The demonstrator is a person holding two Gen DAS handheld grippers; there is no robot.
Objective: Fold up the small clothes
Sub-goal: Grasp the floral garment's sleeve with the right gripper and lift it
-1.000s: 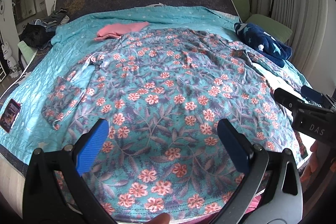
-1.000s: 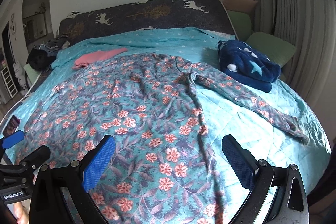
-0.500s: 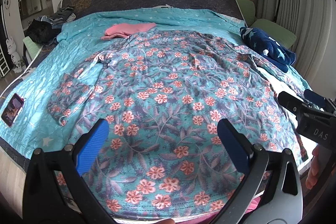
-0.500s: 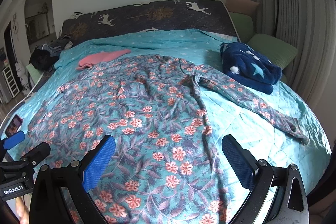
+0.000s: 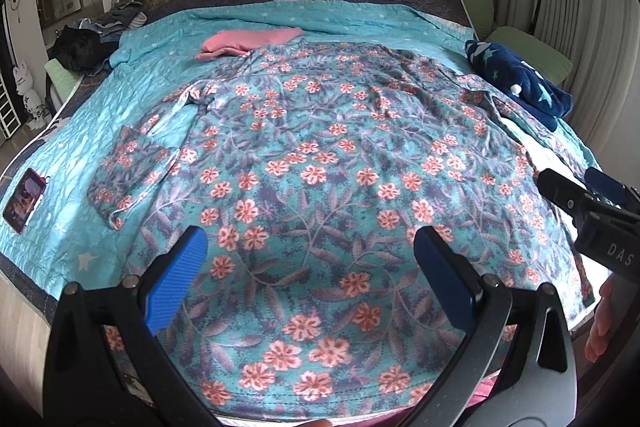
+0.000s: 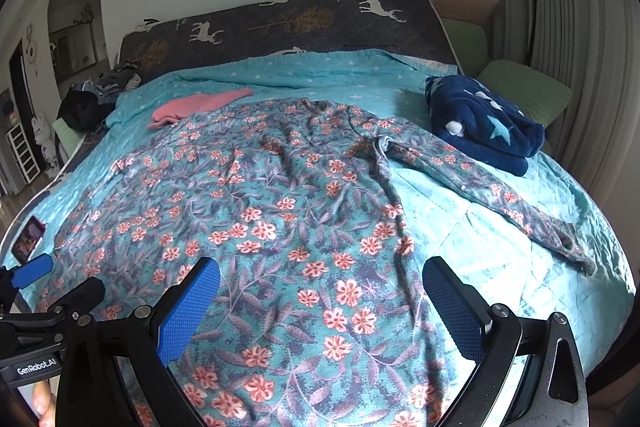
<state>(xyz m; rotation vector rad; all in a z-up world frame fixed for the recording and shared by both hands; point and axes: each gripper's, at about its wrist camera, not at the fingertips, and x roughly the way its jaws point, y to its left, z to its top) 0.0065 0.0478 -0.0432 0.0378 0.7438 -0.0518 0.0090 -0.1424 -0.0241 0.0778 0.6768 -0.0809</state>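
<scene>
A teal garment with orange flowers [image 5: 320, 163] lies spread flat across the bed, also in the right wrist view [image 6: 280, 219]. Its left sleeve [image 5: 128, 167] is folded in; its right sleeve [image 6: 500, 195] stretches out toward the bed's right side. My left gripper [image 5: 310, 283] is open and empty above the garment's near hem. My right gripper [image 6: 320, 303] is open and empty above the hem's right part. Each gripper shows at the edge of the other's view: the right one [image 5: 592, 203], the left one [image 6: 36, 291].
A pink cloth [image 5: 248, 41] lies at the far side by the garment's collar. A folded navy star blanket [image 6: 484, 123] sits at the right. A phone [image 5: 22, 199] lies at the bed's left edge. Dark clothes [image 5: 88, 43] pile at the far left corner.
Both grippers have drawn back and risen slightly, so more of the bed and garment shows. The garment lies as before. Both grippers stay open.
</scene>
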